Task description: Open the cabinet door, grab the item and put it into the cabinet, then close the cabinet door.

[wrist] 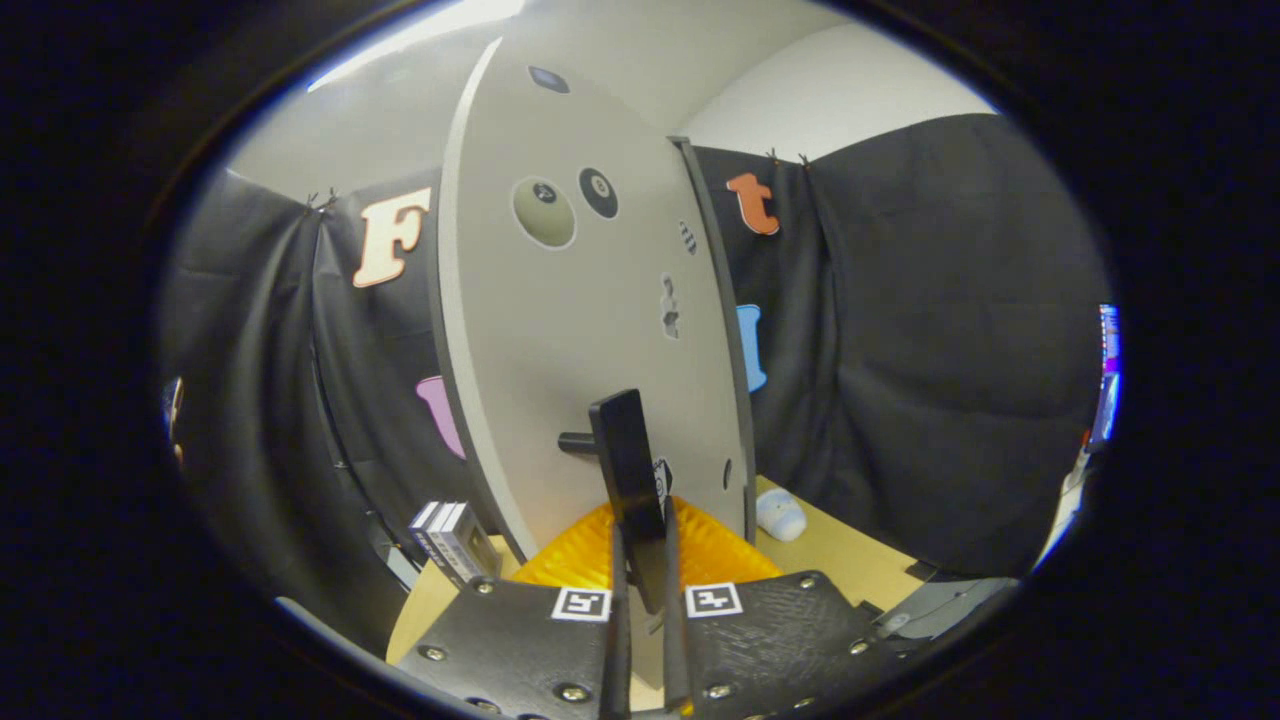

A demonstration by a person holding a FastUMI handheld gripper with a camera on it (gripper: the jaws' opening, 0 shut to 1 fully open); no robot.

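The pale grey cabinet door (580, 330), with a few round stickers on it, stands close in front of me. Its black bar handle (622, 450) juts from the door on a short stub. My gripper (642, 548) is shut on the lower end of that handle, a finger pressing on each side. The door's left edge stands free against the booth cloth, and a dark cabinet edge (722, 330) runs along its right side. A small white rounded item (781, 515) lies on the wooden table (850, 560), right of the door's foot and beyond my fingers.
An orange ribbed object (585, 555) lies just ahead of the fingers under the handle. A small grey and white box (455, 540) stands at the door's lower left. Black cloth walls close in on both sides.
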